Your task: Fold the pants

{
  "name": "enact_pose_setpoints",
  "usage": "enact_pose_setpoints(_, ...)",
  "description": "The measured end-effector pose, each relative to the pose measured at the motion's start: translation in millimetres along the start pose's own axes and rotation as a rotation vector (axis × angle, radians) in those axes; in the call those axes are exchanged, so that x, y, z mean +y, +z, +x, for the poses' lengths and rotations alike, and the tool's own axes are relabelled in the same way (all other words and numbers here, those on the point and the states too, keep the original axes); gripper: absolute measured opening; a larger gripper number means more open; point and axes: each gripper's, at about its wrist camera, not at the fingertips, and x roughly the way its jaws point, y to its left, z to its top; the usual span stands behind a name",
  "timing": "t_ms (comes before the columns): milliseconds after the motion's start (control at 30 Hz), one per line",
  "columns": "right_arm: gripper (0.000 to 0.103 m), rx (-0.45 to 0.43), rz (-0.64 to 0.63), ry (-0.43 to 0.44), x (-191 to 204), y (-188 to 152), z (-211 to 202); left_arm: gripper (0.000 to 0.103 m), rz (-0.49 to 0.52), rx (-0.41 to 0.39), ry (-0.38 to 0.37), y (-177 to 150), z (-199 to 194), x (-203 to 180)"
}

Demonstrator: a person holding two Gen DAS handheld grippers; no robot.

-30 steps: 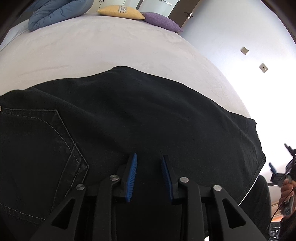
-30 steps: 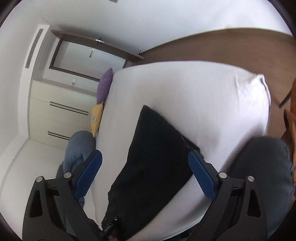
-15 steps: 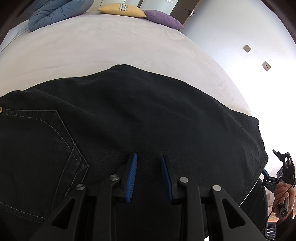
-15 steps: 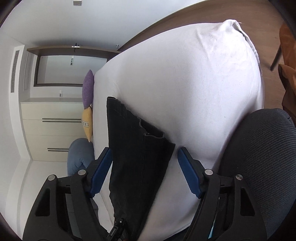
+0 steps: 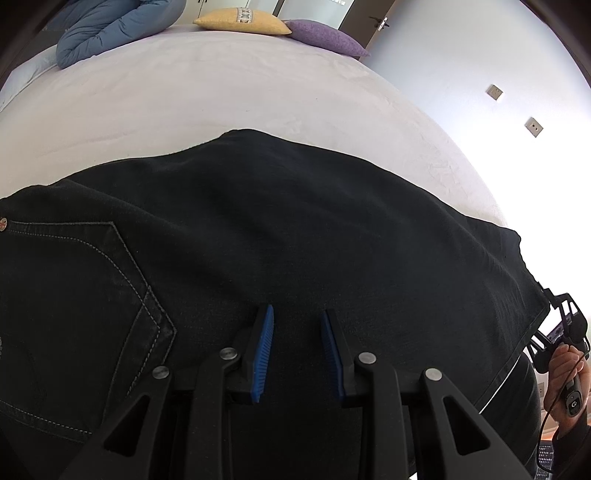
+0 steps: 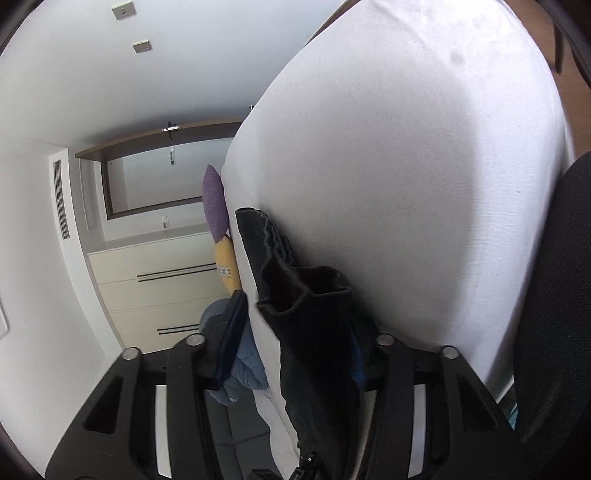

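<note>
Black pants [image 5: 258, 229] lie flat across the near edge of a white bed [image 5: 221, 92], back pocket at the left, leg ends at the right. My left gripper [image 5: 297, 317] hovers low over the middle of the pants, jaws a little apart and empty. In the right wrist view my right gripper [image 6: 295, 325] is open, its jaws on either side of the leg hems [image 6: 306, 306] at the bed's edge; the hem cloth covers most of the right finger. The right gripper also shows at the far right of the left wrist view [image 5: 565, 332].
A yellow pillow [image 5: 243, 20], a purple pillow [image 5: 325, 37] and a blue duvet [image 5: 110, 26] lie at the far end of the bed. A dark office chair [image 6: 554, 295] stands by the bed's near corner. White drawers [image 6: 155, 288] stand along the wall.
My right gripper has moved in to the leg hems and narrowed, so the hems now sit between its jaws. The left gripper has barely moved.
</note>
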Motion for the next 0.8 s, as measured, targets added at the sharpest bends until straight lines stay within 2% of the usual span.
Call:
enact_pose_setpoints(100, 0.017, 0.017, -0.007, -0.018, -2, -1, 10, 0.029, -0.004, -0.003, -0.003, -1, 1, -1)
enact_pose_setpoints(200, 0.011, 0.01, -0.006, -0.026, -4, -2, 10, 0.029, -0.007, -0.005, -0.002, -2, 1, -2)
enact_pose_setpoints(467, 0.008, -0.014, -0.119, -0.106, 17, -16, 20, 0.029, -0.018, -0.013, -0.007, -3, 1, -1)
enact_pose_setpoints(567, 0.008, -0.023, -0.256, -0.166, 47, -28, 22, 0.029, -0.019, -0.017, -0.01, -4, 1, 0)
enact_pose_setpoints(633, 0.008, -0.015, -0.413, -0.209, 80, -47, 30, 0.029, -0.023, -0.019, -0.015, -5, 0, 1)
enact_pose_setpoints(733, 0.008, 0.042, -0.681, -0.262, 123, -94, 52, 0.029, -0.029, -0.023, -0.02, -6, -1, 3)
enact_pose_setpoints(800, 0.008, 0.116, -0.908, -0.318, 142, -145, 78, 0.029, -0.034, -0.024, -0.023, -6, -1, 5)
